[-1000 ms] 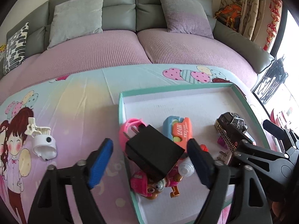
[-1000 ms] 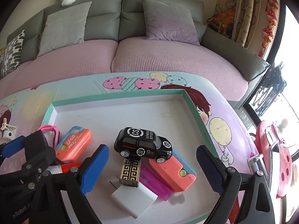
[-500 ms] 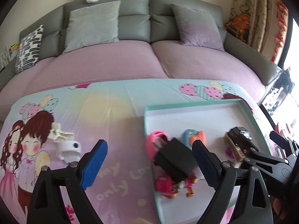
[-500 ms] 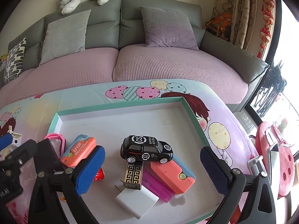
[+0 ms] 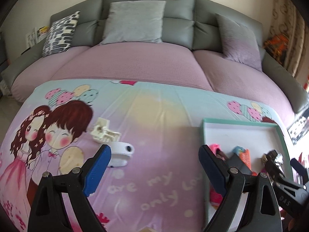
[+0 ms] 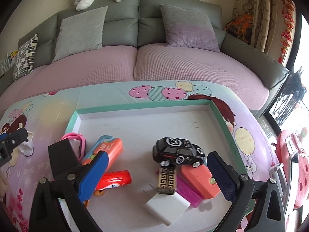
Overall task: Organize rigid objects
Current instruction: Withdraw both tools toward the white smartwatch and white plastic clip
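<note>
You had a smooth printed tablecloth [image 5: 154,116] with a slight sheen under everything. The tray [image 6: 222,114] looked like matt card, teal on the rim and white inside. The toy car [image 6: 178,151] was glossy black, material not determinable. The red tube [image 6: 115,179] and the orange case [image 6: 112,147] showed shiny plastic; the white charger block [image 6: 167,207] was smooth and matt. Your gripper fingers carried ribbed blue pads [image 5: 96,171] on matt black plastic arms. At the far side, the sofa [image 6: 119,7] back read as smooth grey leather, its seat cover [image 6: 173,65] as a textured knit cloth.
</note>
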`<state>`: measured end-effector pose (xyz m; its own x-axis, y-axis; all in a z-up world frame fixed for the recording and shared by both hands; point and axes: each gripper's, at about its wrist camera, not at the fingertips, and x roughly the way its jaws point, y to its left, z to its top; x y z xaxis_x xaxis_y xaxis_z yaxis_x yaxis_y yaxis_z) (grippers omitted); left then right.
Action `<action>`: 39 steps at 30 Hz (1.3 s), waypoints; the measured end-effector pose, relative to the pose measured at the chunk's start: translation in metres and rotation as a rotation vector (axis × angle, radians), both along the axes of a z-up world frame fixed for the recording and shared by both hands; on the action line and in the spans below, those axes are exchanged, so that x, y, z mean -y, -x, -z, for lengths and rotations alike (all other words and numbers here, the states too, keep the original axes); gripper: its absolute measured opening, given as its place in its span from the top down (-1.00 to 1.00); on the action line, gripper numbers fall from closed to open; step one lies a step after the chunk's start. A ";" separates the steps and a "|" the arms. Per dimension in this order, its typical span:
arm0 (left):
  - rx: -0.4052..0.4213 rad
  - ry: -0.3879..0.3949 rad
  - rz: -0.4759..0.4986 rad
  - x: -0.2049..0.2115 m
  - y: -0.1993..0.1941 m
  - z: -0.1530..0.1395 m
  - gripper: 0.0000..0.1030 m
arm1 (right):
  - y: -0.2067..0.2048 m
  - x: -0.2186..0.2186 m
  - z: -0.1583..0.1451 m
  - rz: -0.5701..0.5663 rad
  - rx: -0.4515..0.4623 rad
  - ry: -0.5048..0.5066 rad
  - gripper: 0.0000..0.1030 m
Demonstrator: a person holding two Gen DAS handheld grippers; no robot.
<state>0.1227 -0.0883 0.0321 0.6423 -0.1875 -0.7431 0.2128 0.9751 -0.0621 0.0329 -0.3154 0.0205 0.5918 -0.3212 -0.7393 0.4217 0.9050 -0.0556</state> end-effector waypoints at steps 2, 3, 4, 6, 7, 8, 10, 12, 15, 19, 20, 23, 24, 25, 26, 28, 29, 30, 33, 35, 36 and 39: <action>0.008 0.014 -0.035 -0.010 -0.001 0.000 -0.88 | -0.002 -0.005 0.001 -0.017 0.002 -0.007 -1.00; 0.010 0.022 -0.054 -0.017 -0.003 0.000 -1.00 | -0.003 -0.009 0.001 -0.026 0.003 -0.010 -1.00; 0.013 0.033 -0.075 -0.024 -0.004 0.000 -1.00 | -0.005 -0.013 0.001 -0.040 0.006 -0.015 -1.00; 0.020 0.047 -0.110 -0.038 -0.007 0.001 -1.00 | -0.007 -0.020 0.000 -0.064 0.016 -0.030 -1.00; 0.020 0.053 -0.132 -0.046 -0.009 0.002 -1.00 | -0.009 -0.025 0.000 -0.080 0.021 -0.042 -1.00; 0.019 0.060 -0.150 -0.054 -0.010 0.002 -1.00 | -0.010 -0.029 0.000 -0.094 0.025 -0.052 -1.00; 0.018 0.077 -0.191 -0.069 -0.013 0.004 -1.00 | -0.014 -0.039 0.001 -0.122 0.027 -0.063 -1.00; 0.022 0.085 -0.230 -0.083 -0.015 0.005 -1.00 | -0.017 -0.048 0.001 -0.144 0.028 -0.056 -1.00; 0.038 0.091 -0.288 -0.103 -0.016 0.007 -1.00 | -0.020 -0.061 0.001 -0.168 0.031 -0.039 -1.00; 0.021 0.128 -0.319 -0.121 -0.020 0.013 -1.00 | -0.022 -0.074 -0.002 -0.184 0.040 -0.013 -1.00; 0.011 0.141 -0.320 -0.124 -0.022 0.016 -1.00 | -0.022 -0.077 -0.004 -0.187 0.052 -0.009 -1.00; -0.027 0.161 -0.319 -0.130 -0.028 0.026 -1.00 | -0.023 -0.085 -0.012 -0.196 0.085 0.010 -1.00; -0.041 0.164 -0.320 -0.132 -0.031 0.030 -1.00 | -0.024 -0.089 -0.015 -0.199 0.094 0.015 -1.00; -0.050 0.168 -0.320 -0.134 -0.032 0.033 -1.00 | -0.025 -0.093 -0.017 -0.205 0.103 0.018 -1.00; -0.060 0.176 -0.323 -0.137 -0.034 0.035 -1.00 | -0.027 -0.098 -0.019 -0.214 0.113 0.015 -1.00; -0.072 0.193 -0.329 -0.142 -0.035 0.038 -1.00 | -0.031 -0.109 -0.022 -0.240 0.127 -0.001 -1.00; -0.077 0.198 -0.330 -0.144 -0.036 0.039 -1.00 | -0.034 -0.115 -0.022 -0.256 0.128 -0.010 -1.00; -0.083 0.200 -0.329 -0.146 -0.037 0.041 -1.00 | -0.037 -0.121 -0.022 -0.273 0.126 -0.018 -1.00; -0.102 0.195 -0.321 -0.149 -0.040 0.047 -1.00 | -0.048 -0.139 -0.017 -0.310 0.112 -0.022 -1.00; -0.113 0.200 -0.320 -0.151 -0.042 0.050 -1.00 | -0.056 -0.152 -0.015 -0.333 0.110 -0.014 -1.00; -0.117 0.204 -0.324 -0.153 -0.043 0.051 -1.00 | -0.059 -0.157 -0.014 -0.344 0.111 -0.012 -1.00; -0.129 0.225 -0.353 -0.163 -0.043 0.054 -1.00 | -0.070 -0.173 -0.010 -0.385 0.108 -0.020 -1.00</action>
<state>0.1656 0.0743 -0.0216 0.6005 -0.1396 -0.7873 -0.1551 0.9456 -0.2860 0.1034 -0.1420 0.0301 0.7406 -0.0469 -0.6704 0.0536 0.9985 -0.0106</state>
